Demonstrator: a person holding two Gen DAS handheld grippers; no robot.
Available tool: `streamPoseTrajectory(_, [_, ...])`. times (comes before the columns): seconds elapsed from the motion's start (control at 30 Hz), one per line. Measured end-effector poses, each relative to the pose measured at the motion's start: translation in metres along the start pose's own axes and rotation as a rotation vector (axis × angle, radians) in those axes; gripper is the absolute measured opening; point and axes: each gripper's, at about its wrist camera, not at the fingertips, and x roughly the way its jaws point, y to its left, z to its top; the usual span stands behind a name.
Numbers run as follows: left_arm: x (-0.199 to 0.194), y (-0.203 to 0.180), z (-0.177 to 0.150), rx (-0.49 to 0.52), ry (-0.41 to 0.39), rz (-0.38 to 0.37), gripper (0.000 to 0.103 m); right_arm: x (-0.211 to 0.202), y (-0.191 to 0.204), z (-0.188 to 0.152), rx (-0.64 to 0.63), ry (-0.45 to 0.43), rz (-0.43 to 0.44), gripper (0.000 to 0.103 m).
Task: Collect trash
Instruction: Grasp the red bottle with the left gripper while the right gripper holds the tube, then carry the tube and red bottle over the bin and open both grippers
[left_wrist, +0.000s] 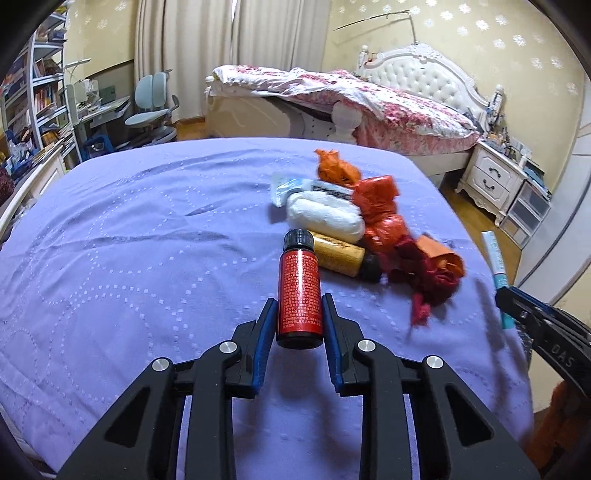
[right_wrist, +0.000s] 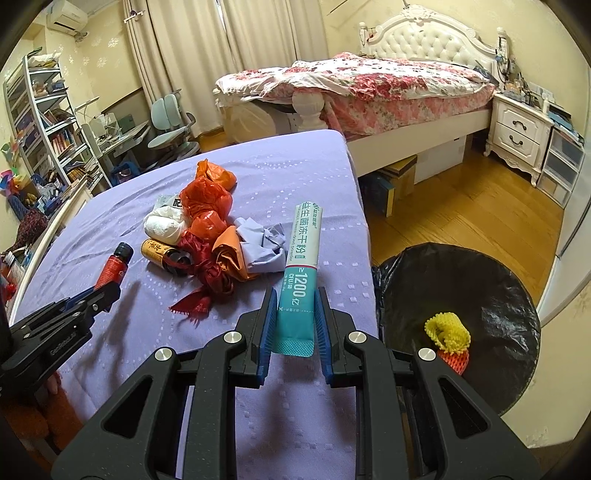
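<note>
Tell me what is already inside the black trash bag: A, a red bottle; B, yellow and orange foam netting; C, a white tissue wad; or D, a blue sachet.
B: the right wrist view shows yellow and orange foam netting lying inside the black trash bag, while the right gripper holds the sachet above the purple sheet.

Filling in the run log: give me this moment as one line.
left gripper: shut on red bottle | right gripper: shut on teal packet | bin: right of bed, foam nets inside
</note>
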Motion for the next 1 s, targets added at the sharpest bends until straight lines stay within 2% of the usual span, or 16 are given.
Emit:
streamPoseTrajectory(0.27, [-0.009,-0.048,0.001,0.074,-0.03,-0.1,0.027,-0.019,-0.023,-0.005,0.035,-0.022,-0.035,0.02])
streamPoseTrajectory(0.63, [0.006,-0.129,0.005,0.19,-0.024,-0.207,0.027,-0.043,-0.088,-0.015,0.134,-0.048,-0.133,0.021])
streamPoseTrajectory(1.0, [0.033,-0.197,0.003,0.289,0.009,-0.252,0.027,-0.037,-0.145,-0.026,0.219,-0.022,-0.178,0.021])
